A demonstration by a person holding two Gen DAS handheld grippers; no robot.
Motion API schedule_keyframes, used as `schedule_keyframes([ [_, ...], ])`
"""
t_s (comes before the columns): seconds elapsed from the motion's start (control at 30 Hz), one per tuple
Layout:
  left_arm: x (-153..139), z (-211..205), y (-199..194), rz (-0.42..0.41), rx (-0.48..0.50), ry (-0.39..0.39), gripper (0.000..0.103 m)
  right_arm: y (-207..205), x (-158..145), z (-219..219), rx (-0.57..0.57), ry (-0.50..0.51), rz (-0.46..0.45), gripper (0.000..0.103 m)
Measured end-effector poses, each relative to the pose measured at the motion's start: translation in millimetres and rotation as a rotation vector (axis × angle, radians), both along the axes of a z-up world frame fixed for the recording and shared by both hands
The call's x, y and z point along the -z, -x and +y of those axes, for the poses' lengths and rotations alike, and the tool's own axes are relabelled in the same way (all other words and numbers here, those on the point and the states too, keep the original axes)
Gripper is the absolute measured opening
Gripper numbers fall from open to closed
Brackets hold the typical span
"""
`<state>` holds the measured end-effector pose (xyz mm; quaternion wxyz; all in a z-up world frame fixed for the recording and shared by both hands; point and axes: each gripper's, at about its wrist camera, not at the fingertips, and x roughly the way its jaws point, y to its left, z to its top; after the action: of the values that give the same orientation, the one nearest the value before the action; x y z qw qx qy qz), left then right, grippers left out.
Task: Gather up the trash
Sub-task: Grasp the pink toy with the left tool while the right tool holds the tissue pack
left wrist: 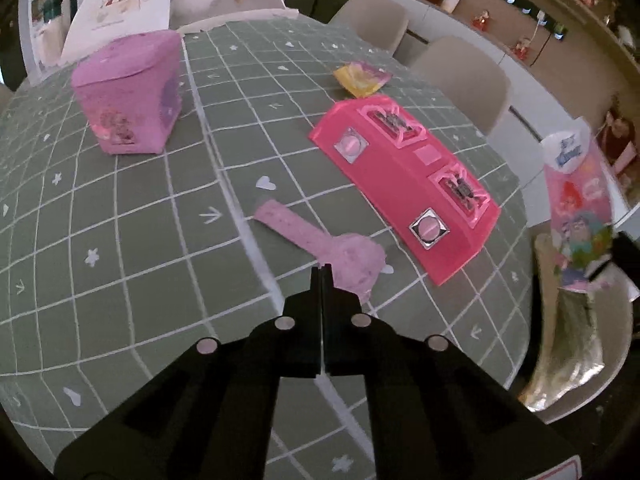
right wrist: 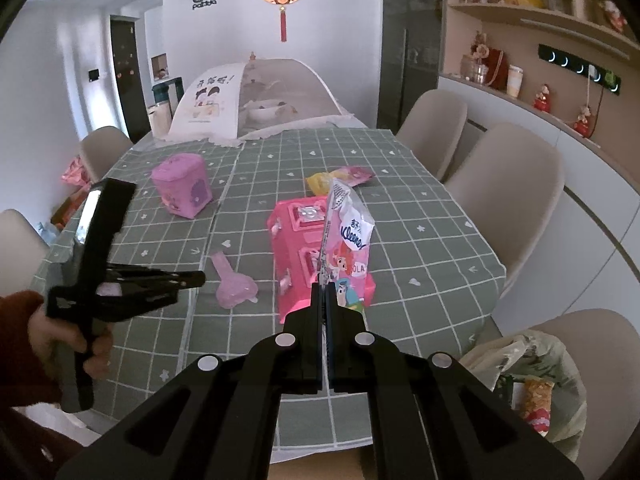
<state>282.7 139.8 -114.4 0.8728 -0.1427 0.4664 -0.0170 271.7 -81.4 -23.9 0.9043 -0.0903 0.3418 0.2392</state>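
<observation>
My right gripper (right wrist: 323,286) is shut on the lower edge of an empty Kleenex tissue wrapper (right wrist: 348,240), which stands up above the table; the same wrapper (left wrist: 576,200) shows blurred at the right of the left wrist view. My left gripper (left wrist: 322,270) is shut with nothing between its jaws, its tips just short of a crumpled pale pink wrapper (left wrist: 320,240) lying on the green checked tablecloth (left wrist: 160,240). In the right wrist view the left gripper (right wrist: 198,278) is held by a hand at the left, apart from that pink wrapper (right wrist: 236,288).
A bright pink toy tray (left wrist: 404,192) lies at the middle right, a pink box (left wrist: 128,96) at the far left, a yellow-pink packet (left wrist: 362,78) behind the tray. A plastic bag with trash (right wrist: 532,364) sits on a chair at the right. Beige chairs (right wrist: 508,184) line the table's right side.
</observation>
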Motion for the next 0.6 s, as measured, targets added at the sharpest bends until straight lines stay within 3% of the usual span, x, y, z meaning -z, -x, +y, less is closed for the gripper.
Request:
schedule_keyframes([
  [0.07, -2.4, 6.4, 3.1, -0.001, 0.004, 0.075, 0.007, 2.5, 0.3, 0.5, 0.013, -0.004, 0.001, 0.004],
  [0.13, -4.2, 1.4, 2.8, -0.017, 0.023, 0.092, 0.046, 4.6, 3.0, -2.7, 0.032, -0.008, 0.009, 0.004],
  [0.2, -7.0, -9.5, 0.8, -0.047, 0.044, 0.052, 0.046, 6.4, 6.6, -9.3, 0.047, -0.002, 0.020, 0.004],
  [0.3, -6.9, -33.4, -5.3, -0.069, 0.077, -0.068, 0.046, 7.6, 5.6, -19.2, 0.062, 0.003, 0.018, 0.004],
  [0.43, 3.4, -52.7, -14.1, -0.077, 0.031, -0.211, 0.046, 5.6, 2.5, -35.8, 0.087, -0.007, 0.010, 0.004],
  [0.6, 21.8, -57.1, -29.7, -0.046, -0.014, -0.240, 0.046, 4.0, 5.3, -46.9, 0.084, 0.012, 0.012, 0.004],
])
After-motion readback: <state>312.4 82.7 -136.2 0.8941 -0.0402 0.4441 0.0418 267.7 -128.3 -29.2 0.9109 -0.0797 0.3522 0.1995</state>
